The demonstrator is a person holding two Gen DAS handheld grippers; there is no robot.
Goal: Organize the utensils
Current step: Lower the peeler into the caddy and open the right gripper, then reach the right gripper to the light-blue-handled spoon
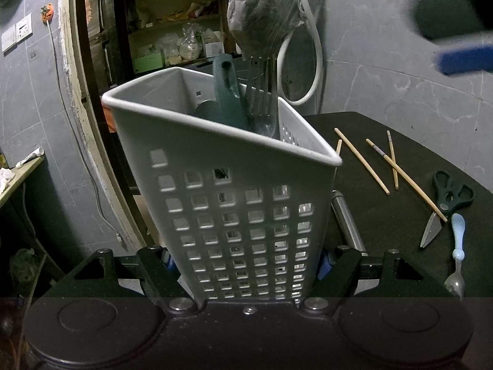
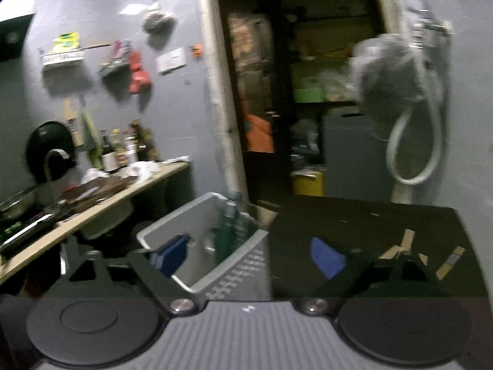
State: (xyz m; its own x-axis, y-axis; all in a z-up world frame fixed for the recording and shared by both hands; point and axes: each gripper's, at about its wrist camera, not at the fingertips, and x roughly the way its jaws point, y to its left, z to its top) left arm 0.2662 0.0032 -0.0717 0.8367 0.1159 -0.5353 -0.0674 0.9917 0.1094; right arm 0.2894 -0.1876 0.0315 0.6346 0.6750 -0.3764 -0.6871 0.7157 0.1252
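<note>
My left gripper [image 1: 246, 263] is shut on the lower walls of a grey perforated utensil holder [image 1: 222, 125], which leans slightly. Inside it stand a teal-handled utensil [image 1: 226, 92], a metal fork [image 1: 262, 92] and a spoon. To the right, on the dark table [image 1: 385, 225], lie several wooden chopsticks [image 1: 362, 162], dark-handled scissors [image 1: 446, 203] and a blue-handled spoon [image 1: 458, 240]. My right gripper [image 2: 249, 257] is open and holds nothing. It hovers over the holder [image 2: 175, 214], with chopsticks [image 2: 403, 242] off to its right. One blurred blue pad [image 1: 462, 60] of it shows at the upper right of the left wrist view.
A steel cylinder [image 1: 346, 219] lies right beside the holder. A bagged object [image 1: 262, 15] and a white hose [image 1: 314, 61] hang on the wall behind. A cluttered counter [image 2: 92, 197] runs along the left, and a dark doorway with shelves opens behind.
</note>
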